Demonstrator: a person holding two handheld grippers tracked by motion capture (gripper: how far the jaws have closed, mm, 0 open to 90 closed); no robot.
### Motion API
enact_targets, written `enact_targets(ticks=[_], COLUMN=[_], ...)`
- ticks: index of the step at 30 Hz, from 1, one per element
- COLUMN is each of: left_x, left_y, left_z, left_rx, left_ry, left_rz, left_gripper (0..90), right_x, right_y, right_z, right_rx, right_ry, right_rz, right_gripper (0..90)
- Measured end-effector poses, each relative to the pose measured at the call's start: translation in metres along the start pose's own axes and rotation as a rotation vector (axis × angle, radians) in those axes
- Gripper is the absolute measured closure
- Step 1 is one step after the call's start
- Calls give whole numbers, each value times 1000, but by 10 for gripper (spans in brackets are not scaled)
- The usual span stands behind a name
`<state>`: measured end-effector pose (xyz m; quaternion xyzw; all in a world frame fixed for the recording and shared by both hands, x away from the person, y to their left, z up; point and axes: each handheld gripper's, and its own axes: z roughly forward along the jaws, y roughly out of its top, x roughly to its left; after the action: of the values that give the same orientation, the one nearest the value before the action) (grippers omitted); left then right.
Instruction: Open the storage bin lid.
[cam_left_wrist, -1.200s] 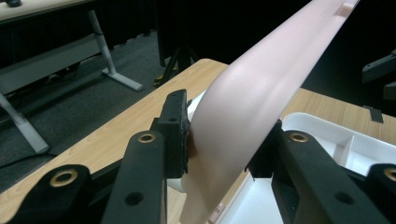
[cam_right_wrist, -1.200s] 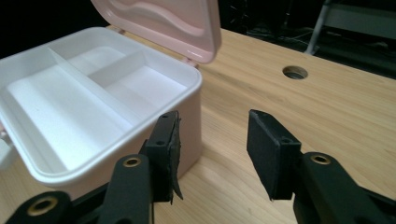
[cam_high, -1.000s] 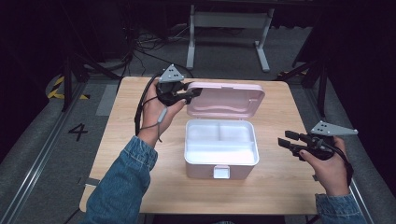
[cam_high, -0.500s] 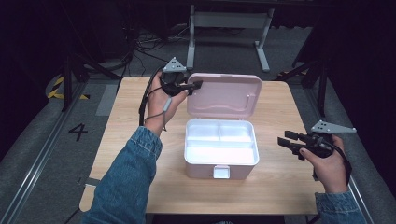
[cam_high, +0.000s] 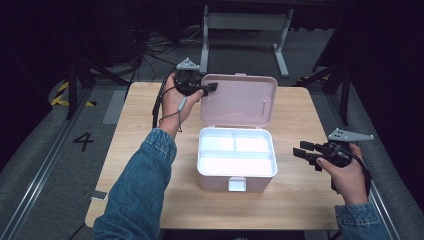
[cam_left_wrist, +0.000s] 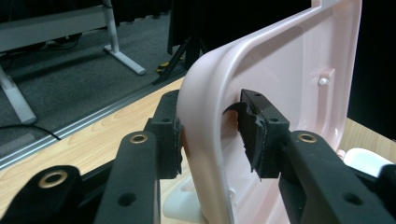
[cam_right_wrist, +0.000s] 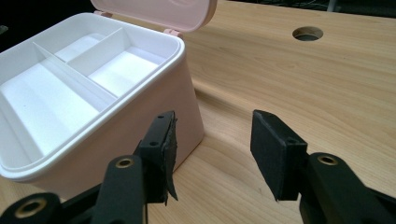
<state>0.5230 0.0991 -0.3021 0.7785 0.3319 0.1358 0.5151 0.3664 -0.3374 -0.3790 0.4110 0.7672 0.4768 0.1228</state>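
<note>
A pink box (cam_high: 236, 176) with a white divided tray stands open at the table's middle. Its lid (cam_high: 240, 100) is raised nearly upright. My left gripper (cam_high: 212, 89) straddles the lid's far left corner. In the left gripper view the lid's (cam_left_wrist: 289, 60) rim runs between the jaws of my left gripper (cam_left_wrist: 212, 135). These jaws have just been opening, and the inner pad stands clear of the plastic. My right gripper (cam_high: 300, 149) hovers open to the right of the box. In the right gripper view the right gripper (cam_right_wrist: 212, 149) has nothing between its jaws, and the box wall (cam_right_wrist: 140, 121) is to their left.
The wooden table (cam_high: 145, 130) has a round cable hole (cam_right_wrist: 308, 32) in its top. A grey metal frame (cam_high: 245, 22) stands on the floor beyond the far edge. Dark floor with cables surrounds the table, and a painted "4" (cam_high: 83, 141) marks the left side.
The left hand has moved away from me and to the right with the lid's corner. The lid has swung up from lying back to nearly upright. The right gripper has stayed put.
</note>
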Motion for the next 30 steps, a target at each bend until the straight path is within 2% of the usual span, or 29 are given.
enact_targets(ticks=[3,7,13,20,30], left_x=[6,11,15,22,32], left_y=[-3,-5,-6,-13,-22], left_z=[6,14,25,37,44], left_rx=[3,4,44,67,123], left_ry=[-4,6,25,50,61], left_rz=[-34,-56,-93,-84,-103], left_gripper=[599,576,534,502,509], right_x=[-1,-1,0,-2,-2], right_y=[0,0,2,1,0], right_z=[1,0,-2,-2,1], right_rx=[10,9,-7,-1,8], right_ry=[6,8,26,26,24], right_rz=[11,10,16,26,26], right_gripper=[519,519,519,519,519])
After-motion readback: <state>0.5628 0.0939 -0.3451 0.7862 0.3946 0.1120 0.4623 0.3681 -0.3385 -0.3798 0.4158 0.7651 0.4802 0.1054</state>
